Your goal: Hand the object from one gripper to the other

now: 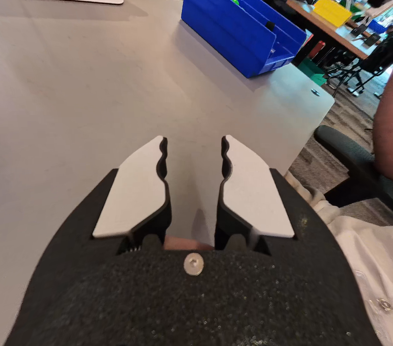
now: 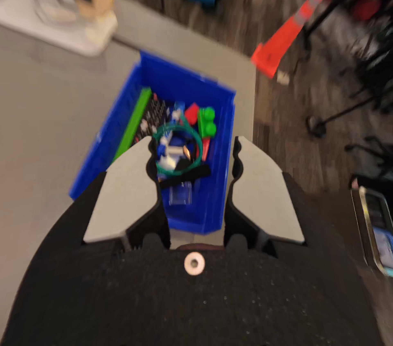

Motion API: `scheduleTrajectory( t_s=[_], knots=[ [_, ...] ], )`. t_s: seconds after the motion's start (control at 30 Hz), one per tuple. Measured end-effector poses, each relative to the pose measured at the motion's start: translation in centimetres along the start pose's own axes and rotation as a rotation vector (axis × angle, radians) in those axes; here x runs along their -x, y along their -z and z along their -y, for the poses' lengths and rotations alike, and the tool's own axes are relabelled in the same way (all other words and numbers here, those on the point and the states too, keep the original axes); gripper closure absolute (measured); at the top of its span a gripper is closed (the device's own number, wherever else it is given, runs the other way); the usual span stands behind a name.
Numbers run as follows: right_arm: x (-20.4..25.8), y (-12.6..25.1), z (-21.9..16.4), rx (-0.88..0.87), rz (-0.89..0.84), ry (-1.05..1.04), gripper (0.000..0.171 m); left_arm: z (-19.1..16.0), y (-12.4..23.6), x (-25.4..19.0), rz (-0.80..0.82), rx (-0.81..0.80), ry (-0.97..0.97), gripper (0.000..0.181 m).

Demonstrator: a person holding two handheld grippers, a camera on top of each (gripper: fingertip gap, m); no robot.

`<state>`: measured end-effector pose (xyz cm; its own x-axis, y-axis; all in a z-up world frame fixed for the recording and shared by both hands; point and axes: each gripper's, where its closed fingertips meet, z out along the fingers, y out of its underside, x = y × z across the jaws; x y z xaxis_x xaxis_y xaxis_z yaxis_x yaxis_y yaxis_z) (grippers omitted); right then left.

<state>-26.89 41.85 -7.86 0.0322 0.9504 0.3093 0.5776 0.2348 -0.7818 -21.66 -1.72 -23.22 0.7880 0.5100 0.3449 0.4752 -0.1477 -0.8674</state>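
On the grey table (image 1: 106, 80), both grippers gape empty; right gripper (image 2: 192, 144) over blue bin (image 2: 180, 80); the light, floppy green cable coil (image 2: 191, 133) suits a pinch across its bundled loops.

Left gripper (image 1: 194, 140) and right gripper (image 2: 193, 141) both gape, empty

Black gripper (image 1: 194, 140), 2 white-faced fingers (image 1: 136, 187)

Soft indoor light is falling evenly on the table (image 1: 85, 80), and the blue bin (image 1: 229, 34) is casting a faint shadow toward the table's near edge. The left wrist view is staying sharp, bending at its edges; the right wrist view is smearing with motion blur.
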Motion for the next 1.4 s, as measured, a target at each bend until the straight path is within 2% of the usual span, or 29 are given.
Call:
scheduleTrajectory(
  t_s=[0.13, 0.23, 0.3, 0.37, 0.43, 0.53, 0.6, 0.73, 0.87, 1.03, 1.13, 1.17, 1.2, 1.3, 1.4],
  knots=[
    [3.8, 6.6, 7.5, -0.459, 0.108, -0.042, 0.106, 0.8, 0.6, 0.8, 0.025, -0.034, 0.004, 0.135],
    [9.2, 9.3, 9.4, -0.657, 0.285, -0.063, 0.105, 1.6, 1.3, 1.3, 0.058, -0.074, 0.008, 0.137],
    [13.5, 9.1, 9.0, -0.728, 0.404, -0.068, 0.106, 2.0, 1.7, 1.6, 0.085, -0.097, -0.005, 0.138],
    [18.4, 7.1, 6.4, -0.699, 0.516, -0.1, 0.104, 2.3, 2.2, 2.2, 0.14, -0.119, -0.042, 0.138],
    [23.8, 5.1, 2.1, -0.627, 0.631, -0.096, 0.105, 2.3, 2.5, 2.5, 0.181, -0.117, -0.094, 0.137],
    [29.6, 3.6, -4.4, -0.574, 0.68, -0.021, 0.109, 2.2, 2.7, 3.3, 0.257, -0.106, -0.193, 0.135],
    [31.8, 3.8, -6.5, -0.56, 0.69, 0.056, 0.115, 2.0, 2.5, 3.7, 0.292, -0.072, -0.239, 0.131],
    [32.9, 4.5, -6.4, -0.602, 0.7, 0.108, 0.121, 1.6, 2.1, 3.6, 0.288, -0.053, -0.265, 0.127],
    [32.4, 3.2, -7.1, -0.541, 0.684, 0.123, 0.12, 1.4, 1.8, 2.5, 0.222, -0.036, -0.285, 0.129],
    [30.9, 1.8, -7.2, -0.498, 0.66, 0.051, 0.123, 3.2, 3.3, 2.3, 0.141, -0.039, -0.287, 0.128],
    [30.2, 1.5, -7.1, -0.476, 0.687, -0.032, 0.125, 4.7, 6.2, 5.6, 0.16, 0.068, -0.315, 0.133],
    [30.0, 1.4, -7.2, -0.468, 0.694, -0.052, 0.125, 4.7, 7.3, 6.9, 0.15, 0.142, -0.327, 0.137],
    [29.9, 1.3, -7.2, -0.46, 0.702, -0.068, 0.126, 5.0, 8.4, 8.7, 0.165, 0.213, -0.328, 0.134],
    [30.0, 1.3, -7.3, -0.441, 0.729, -0.098, 0.126, 6.1, 11.0, 15.7, 0.315, 0.383, -0.288, 0.132],
    [30.3, 1.3, -7.4, -0.427, 0.743, -0.102, 0.126, 6.2, 12.0, 21.6, 0.404, 0.55, -0.21, 0.131]
  ],
)
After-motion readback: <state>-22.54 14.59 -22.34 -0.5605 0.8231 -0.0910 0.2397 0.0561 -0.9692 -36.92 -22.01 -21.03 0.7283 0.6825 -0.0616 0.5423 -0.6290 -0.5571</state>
